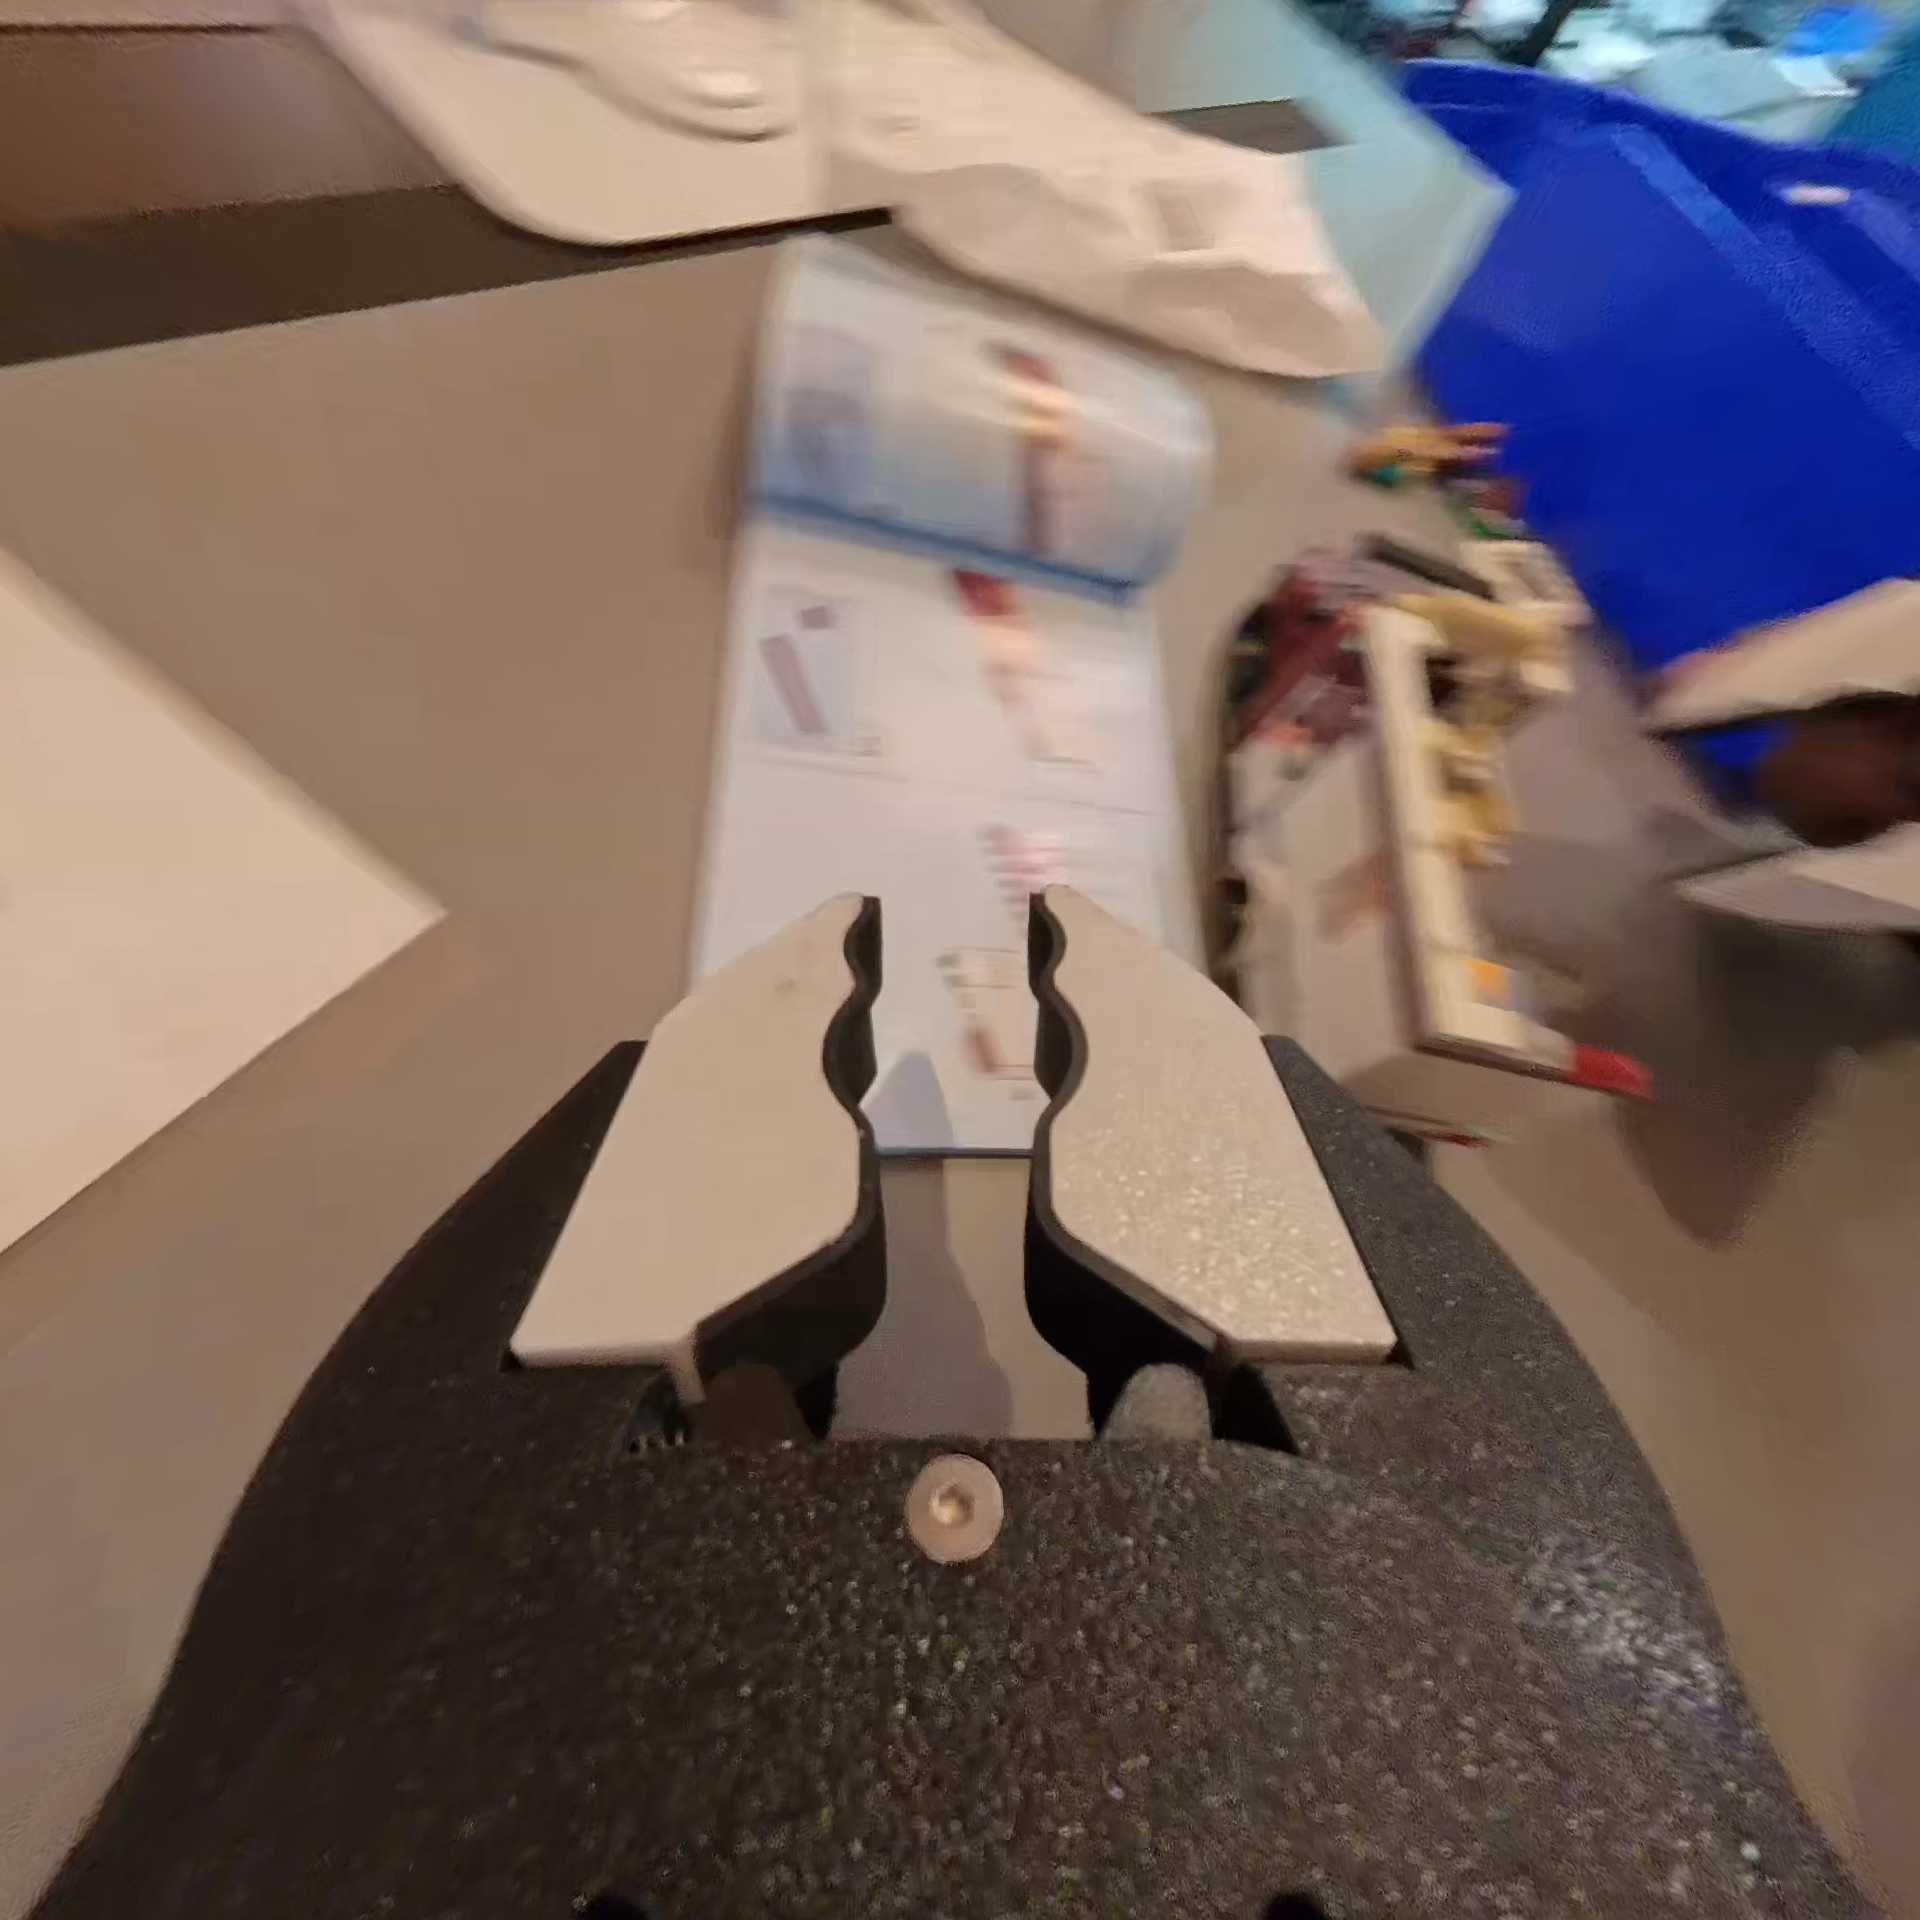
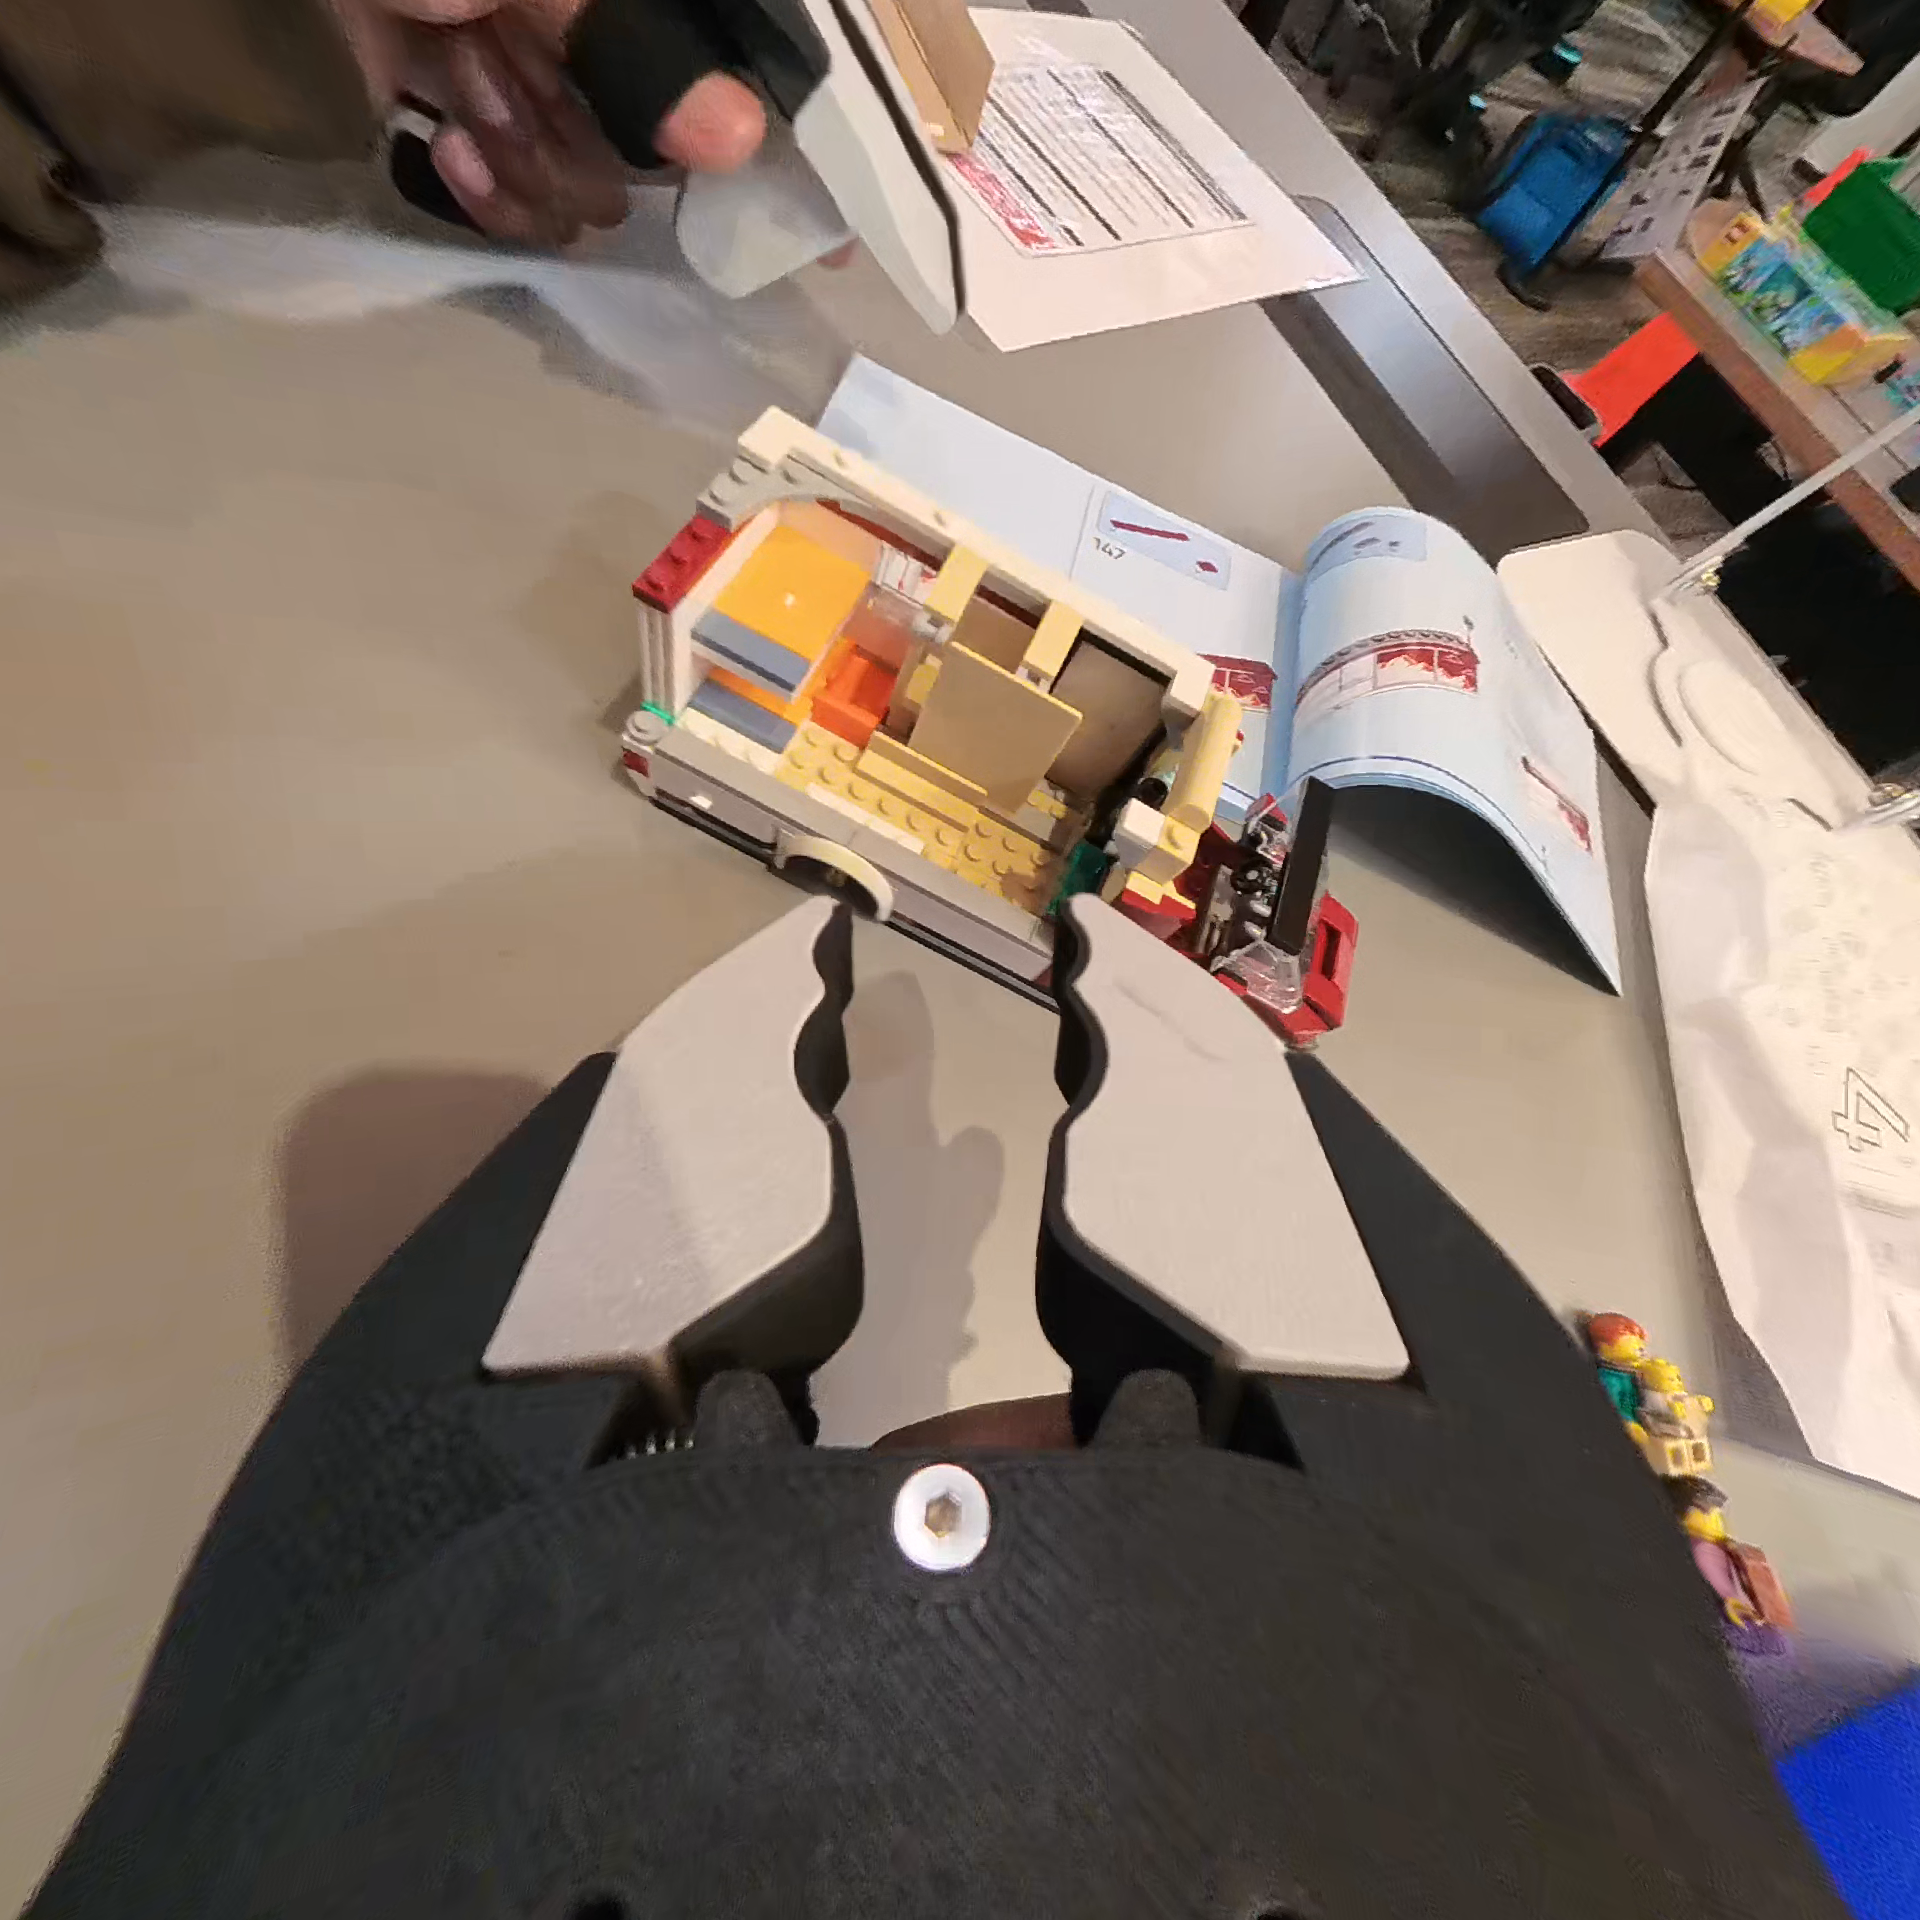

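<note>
A toy brick camper van [image 2: 914, 717], white, tan and red with no roof, stands on the grey table [image 2: 312, 727]. My right gripper [image 2: 951, 914] is open and empty, its tips just in front of the van's near side. My left gripper [image 1: 954, 909] is open and empty above an open instruction booklet [image 1: 935, 675]; that view is blurred by motion. The van shows blurred to its right [image 1: 1403, 790]. In the right wrist view the left gripper's white finger [image 2: 883, 177] and a gloved hand [image 2: 582, 114] are at the top. The booklet [image 2: 1434, 675] lies behind the van.
Two toy figures [image 2: 1683, 1455] lie at the right near a white paper bag [image 2: 1787, 1091]. A printed sheet [image 2: 1122, 177] lies at the far edge. A blue bin [image 1: 1662, 343] stands at the right in the left wrist view. A white sheet [image 1: 135, 883] lies at the left.
</note>
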A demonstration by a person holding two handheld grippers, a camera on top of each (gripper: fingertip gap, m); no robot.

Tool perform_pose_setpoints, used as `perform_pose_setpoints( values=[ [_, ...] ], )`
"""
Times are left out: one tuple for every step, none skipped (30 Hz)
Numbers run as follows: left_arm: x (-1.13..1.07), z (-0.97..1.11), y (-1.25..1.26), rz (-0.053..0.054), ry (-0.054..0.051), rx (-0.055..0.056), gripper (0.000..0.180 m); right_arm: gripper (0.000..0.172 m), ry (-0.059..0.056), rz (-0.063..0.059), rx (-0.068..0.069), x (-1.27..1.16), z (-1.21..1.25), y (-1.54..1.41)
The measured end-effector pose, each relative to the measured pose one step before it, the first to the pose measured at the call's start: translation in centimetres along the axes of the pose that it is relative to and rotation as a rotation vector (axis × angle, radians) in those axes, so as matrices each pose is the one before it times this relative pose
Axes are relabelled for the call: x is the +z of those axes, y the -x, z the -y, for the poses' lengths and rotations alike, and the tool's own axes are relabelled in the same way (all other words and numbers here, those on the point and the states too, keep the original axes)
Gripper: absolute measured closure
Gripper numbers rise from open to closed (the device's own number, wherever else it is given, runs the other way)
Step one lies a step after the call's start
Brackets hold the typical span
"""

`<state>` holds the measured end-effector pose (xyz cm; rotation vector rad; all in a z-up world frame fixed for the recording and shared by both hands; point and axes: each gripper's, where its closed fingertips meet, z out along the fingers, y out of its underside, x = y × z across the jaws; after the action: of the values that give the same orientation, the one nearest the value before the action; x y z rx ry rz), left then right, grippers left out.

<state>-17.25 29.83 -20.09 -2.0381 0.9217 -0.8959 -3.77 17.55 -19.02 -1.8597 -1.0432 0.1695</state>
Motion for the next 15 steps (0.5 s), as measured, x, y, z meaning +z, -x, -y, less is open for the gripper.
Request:
perform_pose_setpoints(
  values=[
    [0.033, 0.176, -2.176, -0.1086, -0.0029, 0.0431, 0.154, 0.135, -0.0029, 0.0042, -0.0036, -0.048, 0.042, 0.161],
    [0.15, 0.026, -1.61, -0.0714, 0.0044, 0.042, 0.154, 0.134, -0.0004, 0.0016, -0.0085, -0.038, 0.004, 0.157],
    [0.205, -0.249, -1.171, -0.0487, 0.0195, 0.0381, 0.154, 0.134, -0.0001, 0.0023, -0.0082, -0.045, 0.009, 0.166],
    [0.224, -0.549, -1.021, -0.0485, 0.0327, 0.0316, 0.152, 0.134, -0.0014, 0.0045, -0.0061, -0.075, 0.037, 0.202],
    [0.27, -0.69, -1.013, -0.0543, 0.0373, 0.0224, 0.15, 0.134, -0.004, 0.0065, -0.0051, -0.09, 0.072, 0.231],
    [0.299, -0.645, -0.714, -0.0376, 0.0341, 0.0157, 0.153, 0.134, -0.0059, 0.006, -0.0056, -0.111, 0.09, 0.229],
    [0.352, -0.514, -0.618, -0.0308, 0.0293, 0.0196, 0.152, 0.135, -0.0067, 0.005, -0.0057, -0.115, 0.104, 0.208],
    [0.434, -0.386, -0.796, -0.0394, 0.0253, 0.0203, 0.152, 0.135, -0.0072, 0.0067, -0.005, -0.117, 0.112, 0.242],
    [0.527, -0.252, -0.987, -0.0468, 0.0207, 0.0227, 0.15, 0.135, -0.0086, 0.0089, -0.0045, -0.111, 0.14, 0.273],
    [0.624, -0.118, -0.858, -0.0366, 0.0189, 0.0236, 0.149, 0.135, -0.0119, 0.0078, -0.004, -0.133, 0.199, 0.279],
    [0.713, 0.044, -0.637, -0.0208, 0.0152, 0.0231, 0.149, 0.135, -0.0153, 0.0059, -0.0041, -0.153, 0.275, 0.273],
    [0.76, 0.171, -0.529, -0.0155, 0.0132, 0.0181, 0.148, 0.135, -0.0199, 0.0056, -0.0063, -0.223, 0.4, 0.319],
    [0.815, 0.291, -0.508, -0.0147, 0.0107, 0.0143, 0.148, 0.136, -0.029, 0.0003, -0.0095, -0.315, 0.612, 0.3],
    [0.85, 0.414, -0.342, -0.0011, 0.0067, 0.0144, 0.143, 0.137, -0.0347, -0.0087, -0.0135, -0.432, 0.812, 0.245],
    [0.921, 0.51, -0.462, -0.0054, 0.0036, 0.0208, 0.143, 0.139, -0.0361, -0.0103, -0.0197, -0.481, 0.928, 0.272]
  ],
)
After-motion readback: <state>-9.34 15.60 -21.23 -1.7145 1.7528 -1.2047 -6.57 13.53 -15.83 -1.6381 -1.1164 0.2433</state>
